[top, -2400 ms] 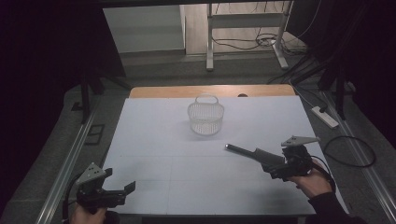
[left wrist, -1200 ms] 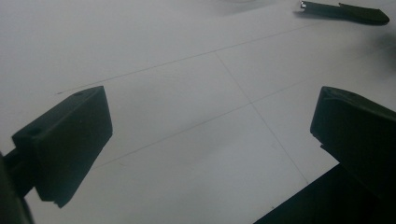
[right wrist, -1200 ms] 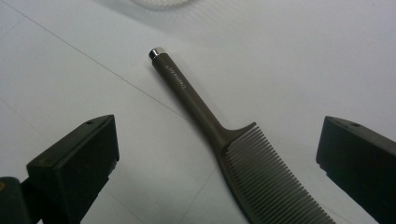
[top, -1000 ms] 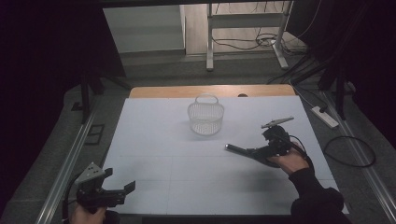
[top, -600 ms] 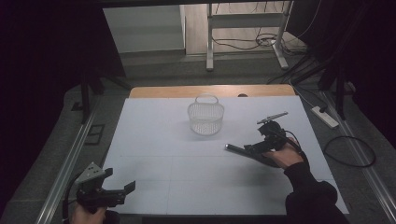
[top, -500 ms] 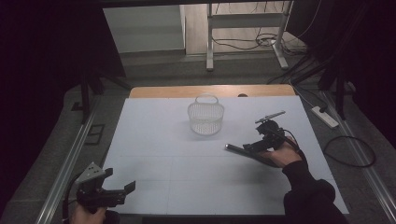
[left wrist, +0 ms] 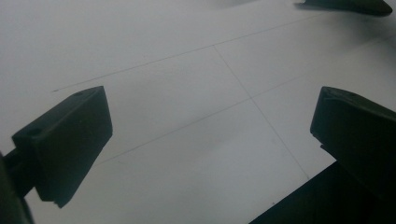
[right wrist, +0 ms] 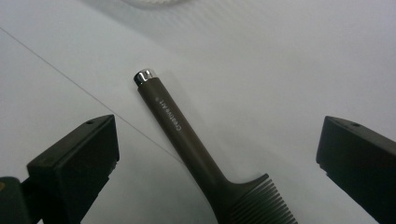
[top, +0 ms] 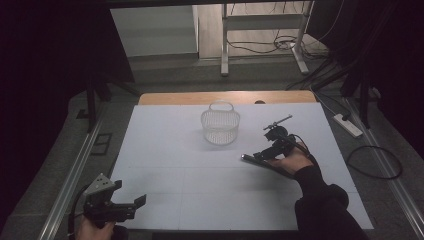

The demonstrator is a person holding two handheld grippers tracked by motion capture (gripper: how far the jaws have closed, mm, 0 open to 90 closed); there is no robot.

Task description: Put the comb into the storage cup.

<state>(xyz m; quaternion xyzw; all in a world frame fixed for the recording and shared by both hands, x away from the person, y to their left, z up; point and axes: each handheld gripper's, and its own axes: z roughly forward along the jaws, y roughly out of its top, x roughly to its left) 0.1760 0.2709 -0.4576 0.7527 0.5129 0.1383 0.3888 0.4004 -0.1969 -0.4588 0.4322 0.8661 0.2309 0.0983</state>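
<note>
1. Take the white basket (top: 220, 123) as your landmark: it stands upright on the white bench (top: 165, 150), toward the far side.
2. The comb (right wrist: 196, 154) lies flat on the bench, on your side of the basket and off to its right, well apart from it. It is dark, with a silver cap on the handle tip and small pale lettering along the handle.
3. The handle tip points back toward the basket; the teeth lie at the end away from it.
4. Your right gripper (top: 272, 150) hovers over the comb. Its fingers (right wrist: 74, 163) are spread wide, one on each side of the handle, touching neither it nor each other.
5. Your left gripper (top: 131, 204) sits far from the basket, at the near left corner of the bench. Its fingers (left wrist: 70, 135) are also spread, with bare bench between them.
</note>
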